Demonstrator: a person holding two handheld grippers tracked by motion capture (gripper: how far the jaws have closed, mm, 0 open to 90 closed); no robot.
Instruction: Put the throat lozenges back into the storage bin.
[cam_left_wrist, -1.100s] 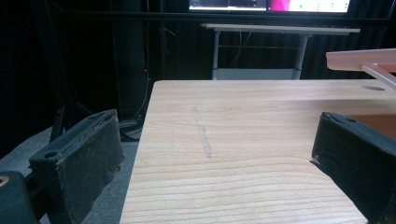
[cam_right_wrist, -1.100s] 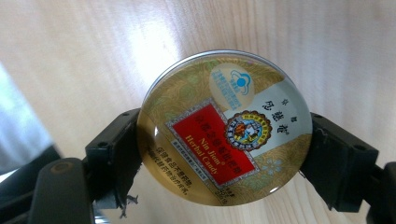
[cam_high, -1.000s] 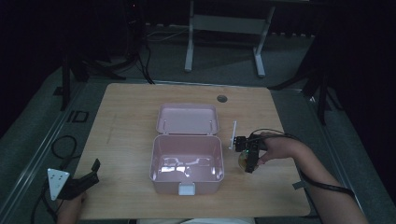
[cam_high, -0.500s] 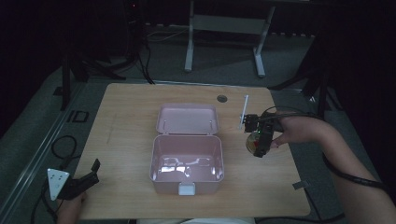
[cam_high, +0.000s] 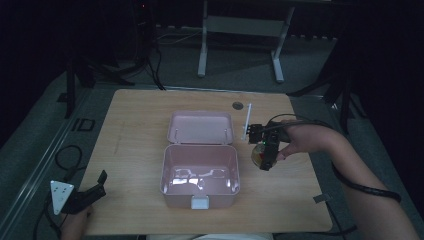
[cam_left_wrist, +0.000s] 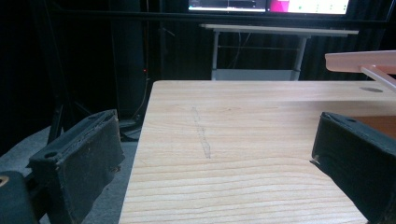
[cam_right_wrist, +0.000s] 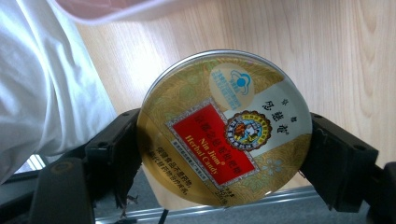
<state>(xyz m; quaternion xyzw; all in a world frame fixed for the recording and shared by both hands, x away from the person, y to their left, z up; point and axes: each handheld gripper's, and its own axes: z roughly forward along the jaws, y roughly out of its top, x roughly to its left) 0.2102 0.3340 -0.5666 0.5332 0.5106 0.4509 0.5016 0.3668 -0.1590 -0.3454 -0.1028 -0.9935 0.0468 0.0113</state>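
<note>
High view, near to far: left gripper (cam_high: 95, 187) at near left table (cam_high: 135, 115) corner, jaws spread, nothing between. Pink box (cam_high: 200, 172) at centre, lid (cam_high: 200, 127) open behind it. Right gripper (cam_high: 266, 157) just right of box, above tabletop, jaws pinching round candy tin (cam_high: 258, 154). Right gripper view: tin (cam_right_wrist: 224, 128) clamped edge to edge, red label facing camera.

Black gripper (cam_high: 266, 159) jaws; grey plate (cam_high: 58, 195); trailing black cable (cam_high: 367, 188).
</note>
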